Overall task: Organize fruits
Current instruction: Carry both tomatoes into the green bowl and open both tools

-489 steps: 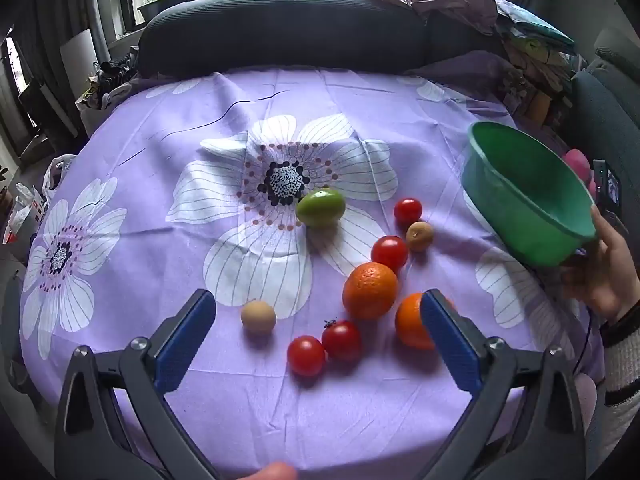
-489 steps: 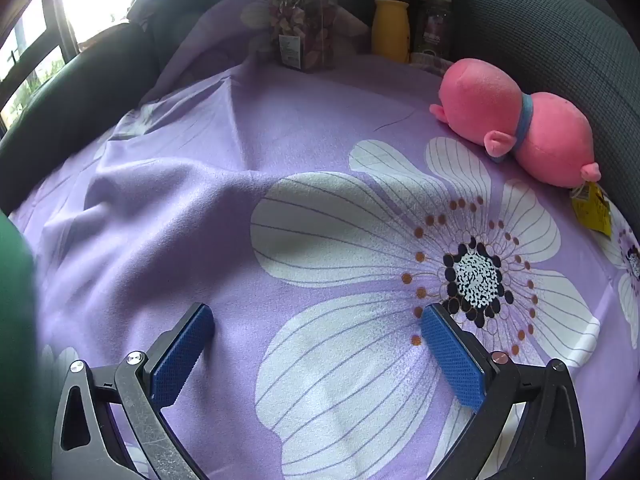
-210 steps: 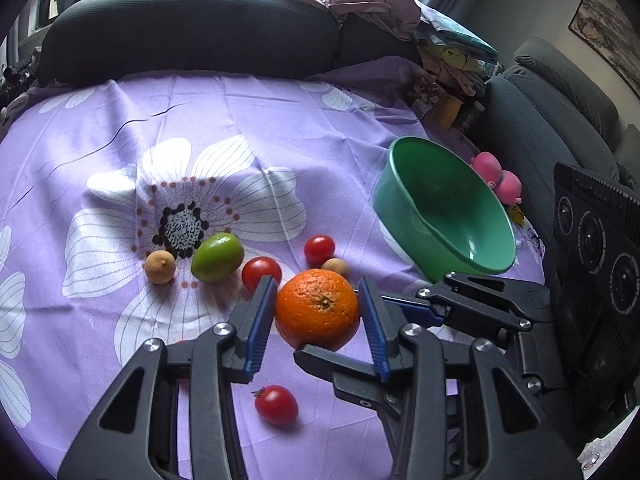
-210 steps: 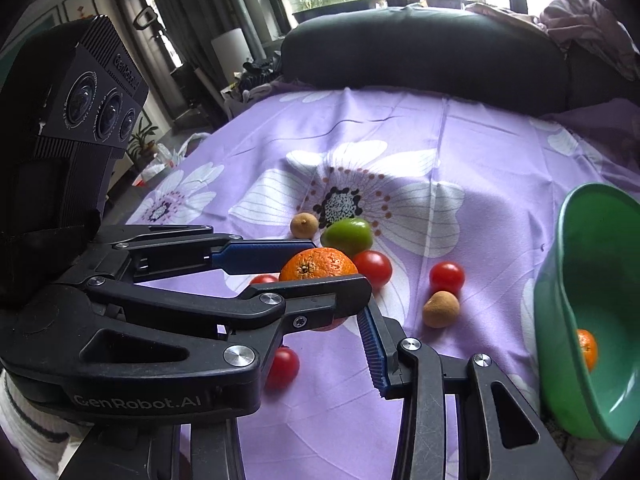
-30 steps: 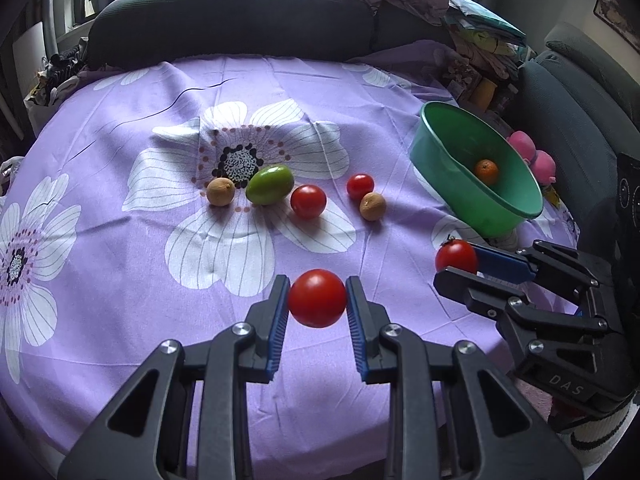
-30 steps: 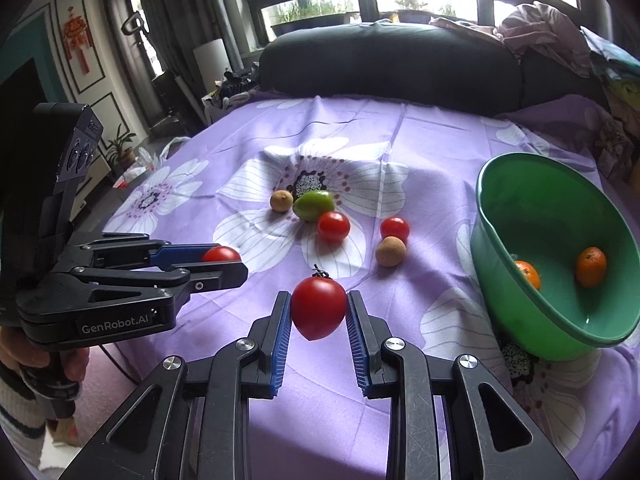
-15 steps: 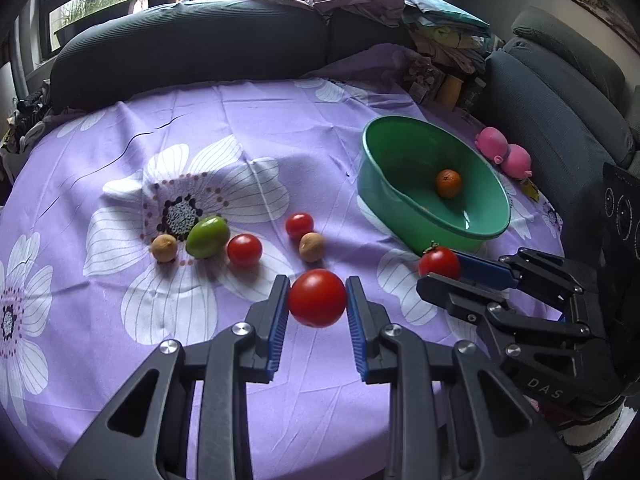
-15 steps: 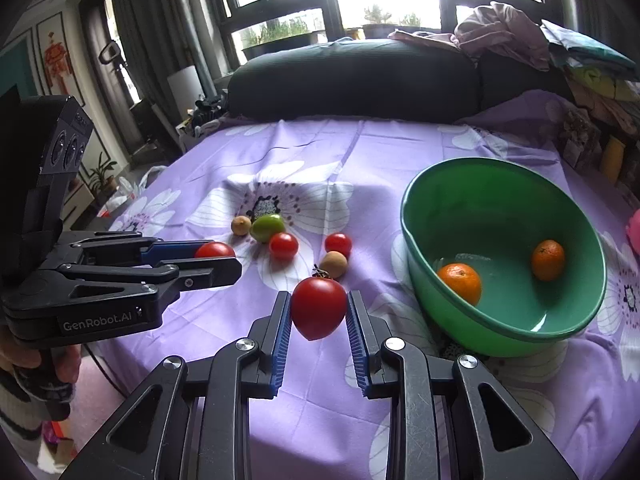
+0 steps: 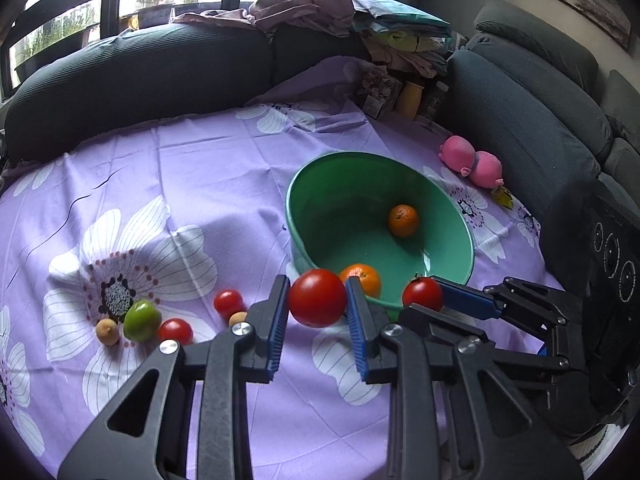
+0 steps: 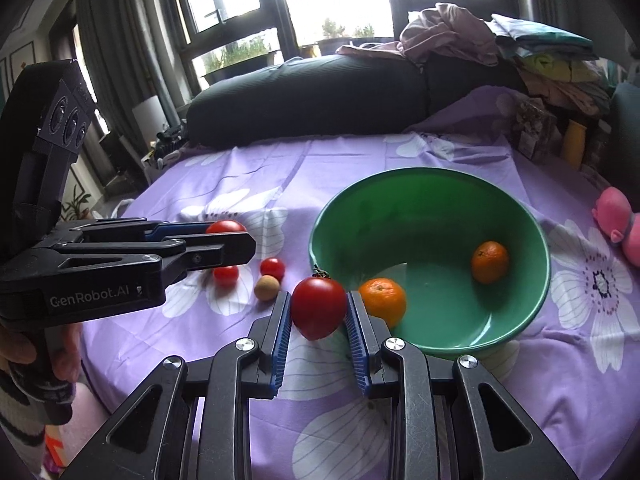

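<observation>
While each hand-held gripper [image 9: 318,312] clamps a tomato [image 9: 317,297], oranges [image 9: 403,221] fill the bowl [image 9: 460,220].

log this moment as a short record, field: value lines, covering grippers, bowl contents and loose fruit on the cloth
left gripper: shut on a red tomato, held above the cloth near the bowl
right gripper: shut on a stemmed red tomato, held beside the bowl's near rim
green bowl: holds two oranges, no tomatoes
loose on purple cloth: green fruit, two small red tomatoes, two small tan fruits
pink plush toy: on the cloth beyond the bowl, near the sofa
</observation>
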### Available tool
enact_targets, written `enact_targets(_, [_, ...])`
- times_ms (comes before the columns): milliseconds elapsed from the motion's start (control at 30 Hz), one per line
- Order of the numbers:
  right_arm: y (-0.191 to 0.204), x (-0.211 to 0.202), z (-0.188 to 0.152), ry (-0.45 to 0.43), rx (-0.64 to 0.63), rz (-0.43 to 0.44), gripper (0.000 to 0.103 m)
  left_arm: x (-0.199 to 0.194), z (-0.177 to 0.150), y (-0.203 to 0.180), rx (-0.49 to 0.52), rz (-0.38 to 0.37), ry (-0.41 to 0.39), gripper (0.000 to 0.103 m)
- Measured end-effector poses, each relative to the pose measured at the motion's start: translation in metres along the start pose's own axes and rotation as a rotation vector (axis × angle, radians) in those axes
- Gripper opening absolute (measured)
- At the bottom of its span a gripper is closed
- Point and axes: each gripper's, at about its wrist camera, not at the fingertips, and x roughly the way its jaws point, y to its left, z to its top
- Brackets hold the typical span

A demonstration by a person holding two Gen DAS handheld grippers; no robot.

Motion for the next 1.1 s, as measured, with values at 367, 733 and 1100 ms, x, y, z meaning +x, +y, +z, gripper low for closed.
enact_targets(367, [-0.037, 0.006, 0.009, -0.003, 0.071, -0.061, 0.029, 0.045, 0.020, -0.018, 0.044, -0.039, 0.059, 0.027])
enact_targets(733, [-0.054, 0.017, 0.010, 0.014, 0.097, -0.095, 0.029, 0.067, 0.023, -0.021, 0.089, -0.001, 0.096, 0.025])
enact_targets(1100, [-0.061, 0.023, 0.007, 0.044, 0.129, -0.104, 0.029, 0.074, 0.021, -0.019, 0.068, 0.010, 0.100, 0.040])
